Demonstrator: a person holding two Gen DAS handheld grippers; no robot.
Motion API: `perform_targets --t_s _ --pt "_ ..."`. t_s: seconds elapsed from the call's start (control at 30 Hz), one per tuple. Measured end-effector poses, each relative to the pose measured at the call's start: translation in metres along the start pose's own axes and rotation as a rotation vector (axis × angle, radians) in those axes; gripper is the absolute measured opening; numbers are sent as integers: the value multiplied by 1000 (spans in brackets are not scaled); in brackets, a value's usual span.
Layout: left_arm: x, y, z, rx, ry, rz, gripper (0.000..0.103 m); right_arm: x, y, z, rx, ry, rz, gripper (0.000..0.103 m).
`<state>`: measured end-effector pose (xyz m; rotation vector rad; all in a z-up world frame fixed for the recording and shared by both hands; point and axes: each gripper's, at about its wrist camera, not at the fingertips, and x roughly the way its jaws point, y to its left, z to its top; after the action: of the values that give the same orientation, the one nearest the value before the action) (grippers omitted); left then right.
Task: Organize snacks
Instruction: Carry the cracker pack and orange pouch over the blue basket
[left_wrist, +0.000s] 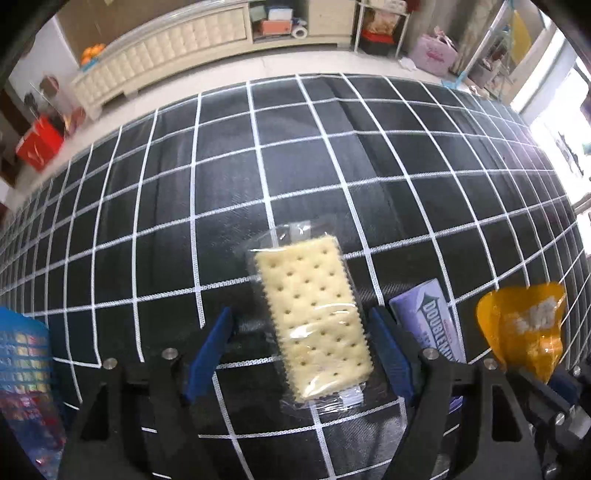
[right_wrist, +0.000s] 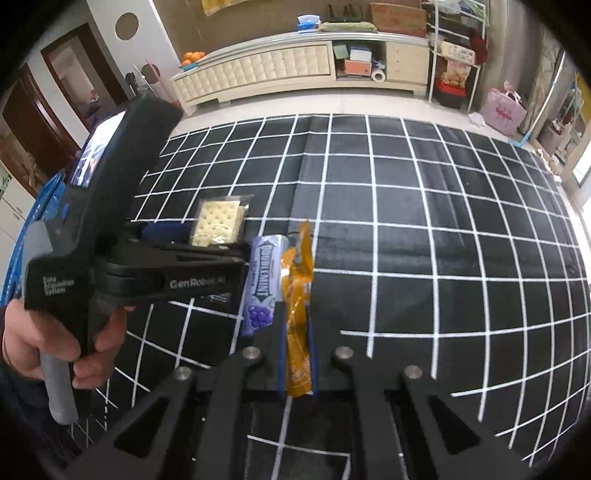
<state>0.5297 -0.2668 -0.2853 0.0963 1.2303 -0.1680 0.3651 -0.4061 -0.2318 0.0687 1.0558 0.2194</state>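
A clear-wrapped cracker packet (left_wrist: 314, 317) lies flat on the black grid cloth (left_wrist: 332, 147). My left gripper (left_wrist: 300, 323) points down over it, open, with a blue finger on each side; the right pad is close to the wrapper's edge. In the right wrist view the cracker packet (right_wrist: 216, 223) shows just past the left gripper (right_wrist: 166, 236), which a hand (right_wrist: 37, 339) holds. My right gripper (right_wrist: 295, 314) is shut on an orange snack packet (right_wrist: 299, 266), which stands upright between the pads. That orange packet (left_wrist: 524, 332) also shows at the right of the left wrist view.
A purple Doublemint gum pack (left_wrist: 436, 325) lies between the cracker and the orange packet, close to the left gripper's right finger; the gum pack (right_wrist: 263, 280) is also in the right wrist view. A blue mesh basket (left_wrist: 22, 369) holding snacks stands at the left edge. Cabinets line the far wall.
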Motion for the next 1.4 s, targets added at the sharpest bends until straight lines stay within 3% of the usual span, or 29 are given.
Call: perform_targets --t_s 0.03,0.07,0.1,0.4,0.7,1.03,1.23,1.4 --pt "0 0 1 -11 8 0 69 1 0 0 6 0 6 13" --pt "-1 0 2 -20 10 1 52 1 0 -1 10 0 11 13" --pt "-4 0 1 -25 6 5 45 2 1 -1 14 0 19 13" --pt "-22 2 -33 47 -16 -53 44 -1 2 1 36 -2 34 13" --pt "-105 17 -69 74 -140 -67 44 -58 36 2 3 -58 40 13" --pt "-210 88 -117 -10 -273 -66 44 -139 123 -6 -119 -165 34 13" --pt "-268 134 -166 -17 -360 -23 44 -159 170 -11 -169 -198 51 13" --pt "-289 174 -196 -43 -376 -6 44 -157 208 -13 -203 -199 75 13"
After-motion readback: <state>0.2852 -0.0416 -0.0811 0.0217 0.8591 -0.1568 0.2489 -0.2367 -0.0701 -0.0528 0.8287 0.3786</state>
